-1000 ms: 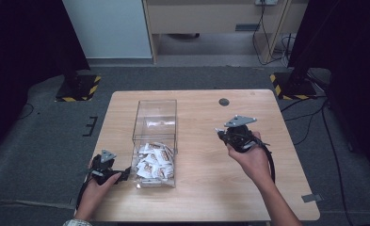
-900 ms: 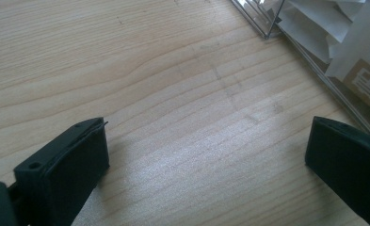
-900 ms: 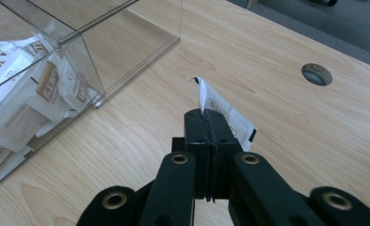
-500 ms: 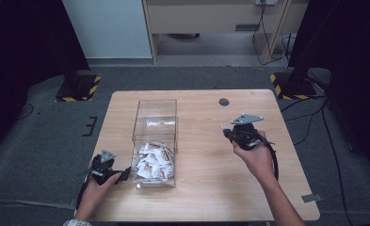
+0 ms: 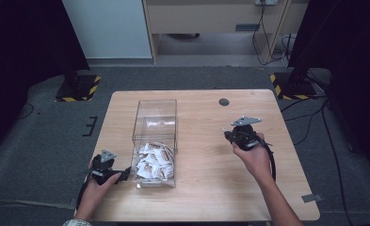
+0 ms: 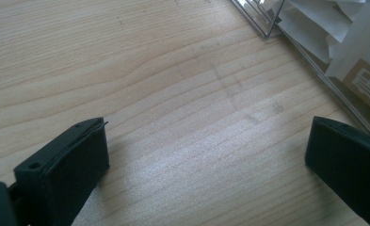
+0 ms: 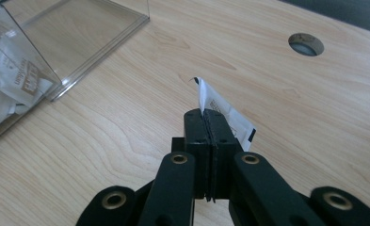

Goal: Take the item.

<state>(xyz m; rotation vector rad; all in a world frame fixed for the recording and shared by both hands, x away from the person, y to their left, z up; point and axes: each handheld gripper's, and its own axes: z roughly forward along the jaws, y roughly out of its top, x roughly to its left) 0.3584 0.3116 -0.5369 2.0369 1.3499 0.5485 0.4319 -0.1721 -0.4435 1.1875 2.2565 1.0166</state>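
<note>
The right claw (image 7: pixel 210 117) is clenched on a packet (image 7: pixel 227 117) above the surface's (image 5: pixel 197 197) right half, apparently lifted out of the box (image 5: pixel 155 136), while the left claw (image 6: pixel 206 155), released, rests by the box's near-left corner, probably steadying it.

Matt wooden table (image 5: pixel 206 141), glossy clear plastic box (image 5: pixel 155 123), white paper packets (image 5: pixel 152 160).

you're at a light wooden table (image 5: pixel 206 197) on grey carpet (image 5: pixel 41 141). beyond its far edge stand a pale panel (image 5: pixel 107 28) and a beige cabinet (image 5: pixel 197 16). black-and-yellow striped bases (image 5: pixel 79 89) sit far left and far right, dark curtains (image 5: pixel 22 42) behind.
</note>
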